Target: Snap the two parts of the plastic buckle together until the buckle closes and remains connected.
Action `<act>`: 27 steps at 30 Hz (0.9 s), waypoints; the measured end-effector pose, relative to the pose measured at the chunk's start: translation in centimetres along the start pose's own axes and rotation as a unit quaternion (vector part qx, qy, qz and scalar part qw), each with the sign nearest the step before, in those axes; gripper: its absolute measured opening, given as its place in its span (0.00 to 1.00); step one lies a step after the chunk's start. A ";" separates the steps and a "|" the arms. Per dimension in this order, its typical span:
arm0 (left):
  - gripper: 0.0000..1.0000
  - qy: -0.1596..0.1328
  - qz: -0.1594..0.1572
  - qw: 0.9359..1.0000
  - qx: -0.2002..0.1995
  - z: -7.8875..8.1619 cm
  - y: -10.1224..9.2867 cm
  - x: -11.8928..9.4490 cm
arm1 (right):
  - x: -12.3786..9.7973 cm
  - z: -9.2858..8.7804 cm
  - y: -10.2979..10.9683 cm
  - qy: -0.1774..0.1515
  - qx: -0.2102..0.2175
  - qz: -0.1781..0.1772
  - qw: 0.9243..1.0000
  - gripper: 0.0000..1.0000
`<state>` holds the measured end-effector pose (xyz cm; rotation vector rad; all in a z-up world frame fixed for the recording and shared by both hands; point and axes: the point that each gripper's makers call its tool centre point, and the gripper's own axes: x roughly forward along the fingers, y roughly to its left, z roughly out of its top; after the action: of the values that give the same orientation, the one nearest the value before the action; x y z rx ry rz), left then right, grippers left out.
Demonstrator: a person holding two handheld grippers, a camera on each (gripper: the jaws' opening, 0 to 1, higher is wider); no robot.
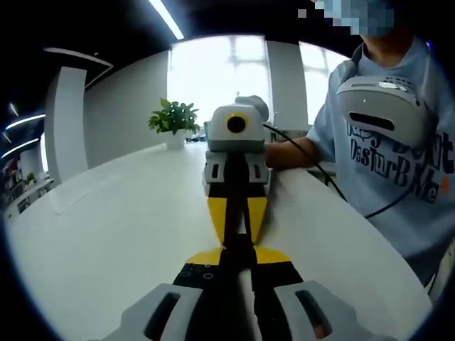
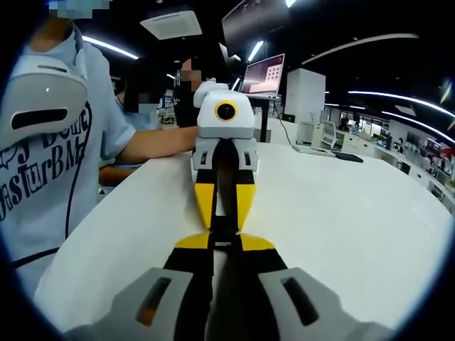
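Both grippers meet tip to tip over the white tabletop [image 1: 106, 234], w/ a black plastic buckle [image 1: 239, 238] pinched between them. In the left gripper view, the left gripper [image 1: 239, 257] has its yellow-tipped jaws drawn close, clamped on the near end of the buckle; the right gripper [image 1: 237, 213] comes in from opposite, yellow jaws narrowed onto the far end. In the right gripper view it's mirrored: right gripper [image 2: 226, 245] clenched on the buckle [image 2: 225, 227], left gripper [image 2: 225, 206] facing it. Can't tell whether the two buckle halves are latched; the joint is hidden by the jaws.

Beside the grippers stands a person in a light blue T-shirt [image 1: 398, 170] w/ dark lettering, partly readable: "DastarB Me". A white visor-like device [image 1: 384, 106] hangs at the chest, black cable trailing down. Beyond the grippers in the left gripper view: small green potted plant [image 1: 173, 119] at the table's far edge. In the right gripper view, behind the grippers: a lit monitor [image 2: 263, 75], text too small to read.
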<state>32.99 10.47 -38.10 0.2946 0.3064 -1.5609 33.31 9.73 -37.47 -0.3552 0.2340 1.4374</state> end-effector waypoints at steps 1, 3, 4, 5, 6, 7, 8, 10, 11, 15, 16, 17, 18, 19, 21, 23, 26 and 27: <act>0.12 0.000 0.000 1.000 -0.002 0.0 0.0 -0.1 | 0.0 0.0 0.0 0.000 0.000 0.001 1.000 0.11; 0.12 0.001 -0.001 1.000 -0.005 -0.1 0.0 -0.2 | 0.0 0.0 -0.1 0.000 -0.001 0.001 1.000 0.11; 0.12 0.001 -0.001 1.000 -0.006 -0.1 0.0 -0.3 | -0.1 -0.1 -0.1 0.000 0.000 0.002 1.000 0.11; 0.12 0.002 -0.001 1.000 -0.006 -0.2 0.1 -0.5 | -0.1 -0.1 -0.2 0.000 -0.001 0.001 1.000 0.11; 0.12 0.003 0.000 1.000 -0.009 -0.3 0.2 -0.7 | -0.1 -0.1 -0.2 0.000 0.000 0.001 1.000 0.11; 0.12 0.004 -0.001 1.000 -0.010 -0.3 0.2 -0.7 | -0.1 -0.1 -0.2 0.001 -0.001 0.001 1.000 0.12; 0.12 0.004 -0.001 1.000 -0.012 -0.3 0.3 -0.7 | -0.1 -0.1 -0.2 0.001 -0.001 0.000 1.000 0.12; 0.12 0.004 -0.003 1.000 -0.014 -0.3 0.3 -0.6 | -0.1 -0.1 -0.2 0.001 -0.001 0.000 1.000 0.12; 0.12 0.004 -0.003 1.000 -0.014 -0.3 0.3 -0.6 | -0.1 -0.1 -0.2 0.001 -0.001 0.000 1.000 0.12; 0.12 0.004 -0.003 1.000 -0.016 -0.3 0.4 -0.7 | -0.1 -0.1 -0.2 0.001 -0.003 -0.001 1.000 0.11; 0.12 0.004 -0.003 1.000 -0.017 -0.4 0.4 -0.7 | -0.1 -0.1 -0.2 0.001 -0.003 -0.001 1.000 0.11; 0.12 0.004 -0.002 1.000 -0.019 -0.4 0.5 -0.8 | -0.2 -0.1 -0.2 0.001 -0.003 -0.002 1.000 0.11; 0.12 0.004 -0.004 1.000 -0.024 -0.4 0.5 -0.9 | -0.1 -0.1 -0.2 0.001 -0.003 -0.002 1.000 0.11; 0.12 0.004 -0.005 1.000 -0.026 -0.4 0.5 -0.9 | -0.2 -0.1 -0.2 0.001 -0.004 -0.002 1.000 0.11; 0.12 0.002 -0.006 1.000 -0.029 -0.4 0.5 -0.9 | -0.2 -0.1 -0.2 0.001 -0.004 -0.002 1.000 0.12; 0.11 0.002 -0.007 1.000 -0.029 -0.4 0.5 -0.9 | -0.2 -0.1 -0.2 0.001 -0.004 -0.002 1.000 0.12; 0.11 0.002 -0.007 1.000 -0.026 -0.4 0.4 -0.9 | -0.1 -0.1 -0.2 0.001 -0.003 -0.002 1.000 0.12; 0.11 0.002 -0.007 1.000 -0.025 -0.4 0.4 -0.9 | -0.2 -0.1 -0.2 0.001 -0.002 -0.003 1.000 0.12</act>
<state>33.44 11.43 -38.18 0.2566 0.3515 -1.5646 33.49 9.55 -37.46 -0.3614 0.2319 1.4318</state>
